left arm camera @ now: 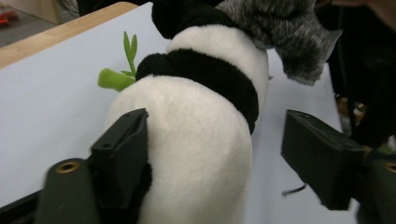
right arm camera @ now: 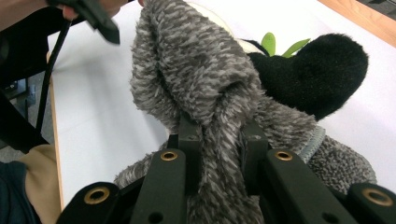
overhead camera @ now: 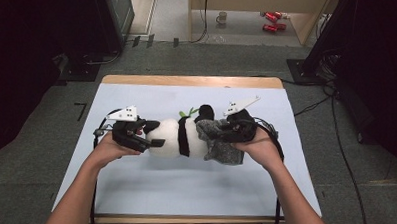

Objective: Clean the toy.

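A plush panda (overhead camera: 175, 138) lies on its side in the middle of the white table top (overhead camera: 139, 184), with a green leaf (overhead camera: 188, 112) at its neck. My left gripper (overhead camera: 155, 134) is open around the panda's white rear; in the left gripper view (left arm camera: 219, 154) one jaw rests against the fur (left arm camera: 196, 140) and the other stands well clear of it. My right gripper (overhead camera: 227, 131) is shut on a grey fuzzy cloth (overhead camera: 220, 141) that drapes over the panda's head. In the right gripper view (right arm camera: 219, 144) the cloth (right arm camera: 187, 70) is pinched between both jaws, beside a black plush part (right arm camera: 317, 70).
A wooden edge (overhead camera: 185, 81) borders the table's far side. On the floor beyond stand a mug (overhead camera: 222, 17) and red items (overhead camera: 273, 20). Cables (overhead camera: 337, 137) run over the floor at the right, and dark equipment flanks both sides.
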